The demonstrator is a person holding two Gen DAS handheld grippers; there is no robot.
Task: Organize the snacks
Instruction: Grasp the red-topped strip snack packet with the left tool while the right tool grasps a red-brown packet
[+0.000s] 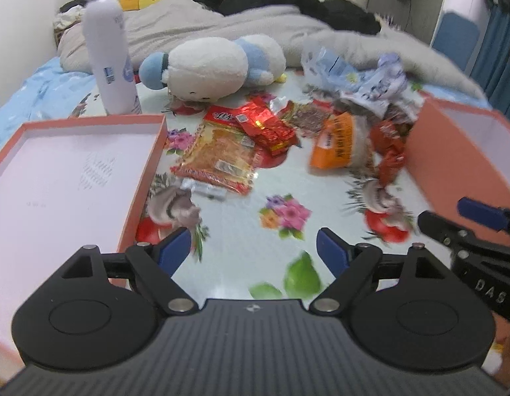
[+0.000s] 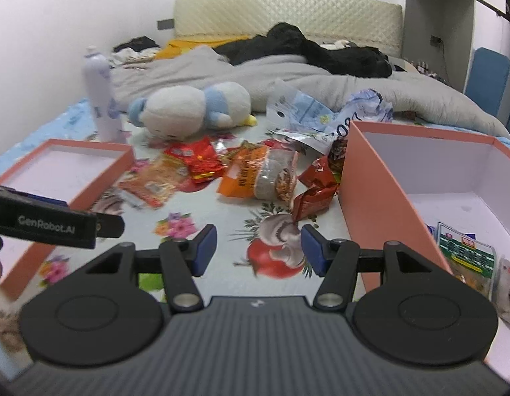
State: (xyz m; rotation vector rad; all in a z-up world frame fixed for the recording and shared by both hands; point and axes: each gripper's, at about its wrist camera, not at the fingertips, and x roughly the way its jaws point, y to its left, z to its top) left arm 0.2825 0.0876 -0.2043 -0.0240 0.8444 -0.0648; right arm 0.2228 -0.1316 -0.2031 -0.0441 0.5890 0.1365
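A heap of snack packets lies on the flowered cloth between two pink boxes. It holds a flat orange-red packet (image 1: 218, 158), red foil packets (image 1: 264, 125), an orange bag (image 1: 340, 142), dark red wrappers (image 2: 316, 191) and crumpled blue-white bags (image 2: 321, 115). The shallow left box (image 1: 149, 178) shows a bare white floor. The deeper right box (image 2: 370, 191) holds a green packet (image 2: 469, 254) and another packet at its near corner. My left gripper (image 1: 255, 250) hangs open over bare cloth, short of the heap. My right gripper (image 2: 258, 247) is open too, beside the right box's wall, nothing between its pads.
A white-and-blue plush toy (image 1: 215, 66) lies behind the heap. A tall white bottle (image 1: 106, 52) stands behind the left box. Farther back are a grey blanket (image 2: 288, 76), black clothing and a padded headboard. The two grippers sit close side by side.
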